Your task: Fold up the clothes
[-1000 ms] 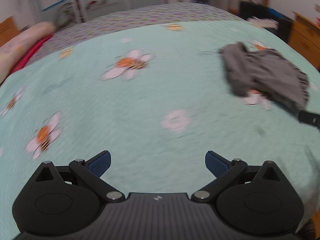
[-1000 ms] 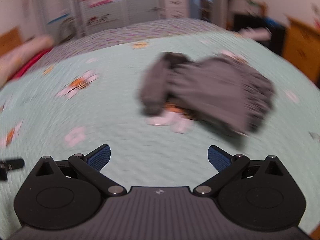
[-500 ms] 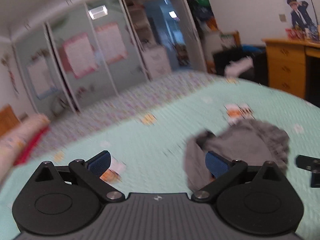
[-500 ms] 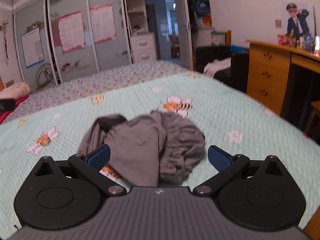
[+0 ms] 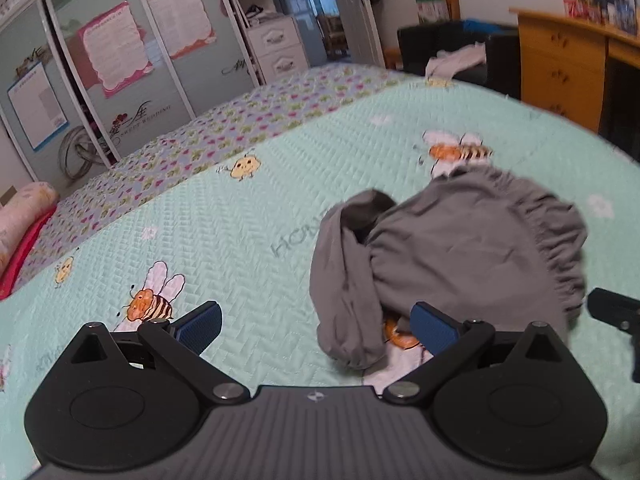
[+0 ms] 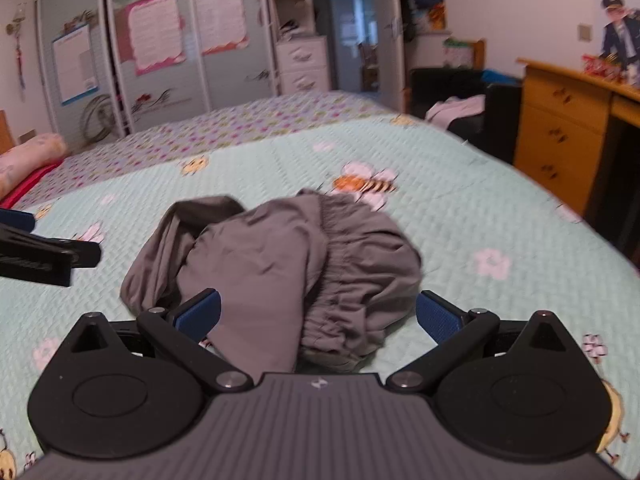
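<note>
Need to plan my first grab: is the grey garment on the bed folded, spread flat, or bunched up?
Bunched up. The grey elastic-waisted fabric garment lies in a rumpled heap on the mint quilted bedspread, one part draped loosely at its left, with no neat fold edges.

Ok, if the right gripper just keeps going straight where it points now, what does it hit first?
Most likely the crumpled grey garment: it lies directly ahead of the open right gripper, between its fingers, on the bee-print bedspread. Exact depth is unclear.

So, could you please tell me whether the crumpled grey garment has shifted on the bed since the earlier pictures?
Cannot tell. The crumpled grey garment lies beside the same orange bee print on the mint quilt; the cameras moved, and the earlier frames are blurred.
</note>
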Tool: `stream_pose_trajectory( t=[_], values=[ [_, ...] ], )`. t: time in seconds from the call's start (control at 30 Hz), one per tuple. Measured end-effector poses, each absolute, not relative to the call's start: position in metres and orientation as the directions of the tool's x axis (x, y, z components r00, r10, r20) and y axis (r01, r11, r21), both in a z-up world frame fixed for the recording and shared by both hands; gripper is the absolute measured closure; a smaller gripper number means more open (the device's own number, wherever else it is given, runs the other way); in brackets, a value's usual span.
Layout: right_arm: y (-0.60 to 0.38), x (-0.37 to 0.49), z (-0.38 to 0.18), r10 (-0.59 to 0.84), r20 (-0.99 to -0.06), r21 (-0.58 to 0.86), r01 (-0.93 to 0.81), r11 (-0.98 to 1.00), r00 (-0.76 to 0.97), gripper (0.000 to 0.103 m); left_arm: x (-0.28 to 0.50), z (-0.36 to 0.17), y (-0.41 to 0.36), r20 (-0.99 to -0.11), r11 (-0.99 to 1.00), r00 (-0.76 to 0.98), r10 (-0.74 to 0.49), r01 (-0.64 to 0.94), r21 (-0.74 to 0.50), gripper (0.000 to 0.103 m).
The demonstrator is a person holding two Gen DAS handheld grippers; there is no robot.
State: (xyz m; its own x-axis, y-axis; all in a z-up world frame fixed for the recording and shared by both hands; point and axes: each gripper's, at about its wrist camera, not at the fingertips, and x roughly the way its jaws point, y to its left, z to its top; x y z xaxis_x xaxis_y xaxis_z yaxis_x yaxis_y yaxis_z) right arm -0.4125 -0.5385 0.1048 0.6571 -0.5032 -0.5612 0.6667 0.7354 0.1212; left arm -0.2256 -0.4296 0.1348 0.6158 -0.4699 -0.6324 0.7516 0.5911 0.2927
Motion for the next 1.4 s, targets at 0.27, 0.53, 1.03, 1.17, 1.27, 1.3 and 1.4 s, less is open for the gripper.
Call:
stream_pose_trajectory(
  t=[0.27,0.53,1.03,1.17,1.27,1.3,1.4],
  values=[
    [-0.549,-0.392,0.102,-0.512,-0.625,0.040,0.679,0.733,0.589,0.001,-0.223,0.119,-0.440,-0.668,0.583,0.631,-0.394,0.734,0.348,0.000],
    [-0.563,-0.381,0.105,-0.508,-0.641,0.048,0.691,0.721,0.575,0.001,-0.210,0.123,-0.444,-0.651,0.626,0.677,-0.342,0.681,0.380,0.000],
    [-0.588,-0.386,0.107,-0.448,-0.650,0.165,0.689,0.705,0.614,0.001,-0.197,0.103,-0.429,-0.746,0.654,0.590,-0.309,0.701,0.284,0.000],
    [-0.586,-0.395,0.111,-0.423,-0.598,0.217,0.646,0.732,0.681,0.001,-0.190,0.102,-0.424,-0.764,0.665,0.553,-0.334,0.712,0.225,0.000],
    [-0.584,-0.405,0.110,-0.390,-0.513,0.262,0.573,0.777,0.765,0.001,-0.182,0.102,-0.424,-0.755,0.670,0.565,-0.332,0.705,0.232,0.000],
    [-0.583,-0.405,0.109,-0.394,-0.501,0.249,0.564,0.788,0.771,0.001,-0.178,0.101,-0.424,-0.753,0.671,0.568,-0.331,0.703,0.235,0.000],
    [-0.584,-0.402,0.104,-0.411,-0.507,0.198,0.567,0.800,0.757,0.001,-0.169,0.100,-0.425,-0.753,0.674,0.559,-0.347,0.707,0.214,0.000]
  ],
)
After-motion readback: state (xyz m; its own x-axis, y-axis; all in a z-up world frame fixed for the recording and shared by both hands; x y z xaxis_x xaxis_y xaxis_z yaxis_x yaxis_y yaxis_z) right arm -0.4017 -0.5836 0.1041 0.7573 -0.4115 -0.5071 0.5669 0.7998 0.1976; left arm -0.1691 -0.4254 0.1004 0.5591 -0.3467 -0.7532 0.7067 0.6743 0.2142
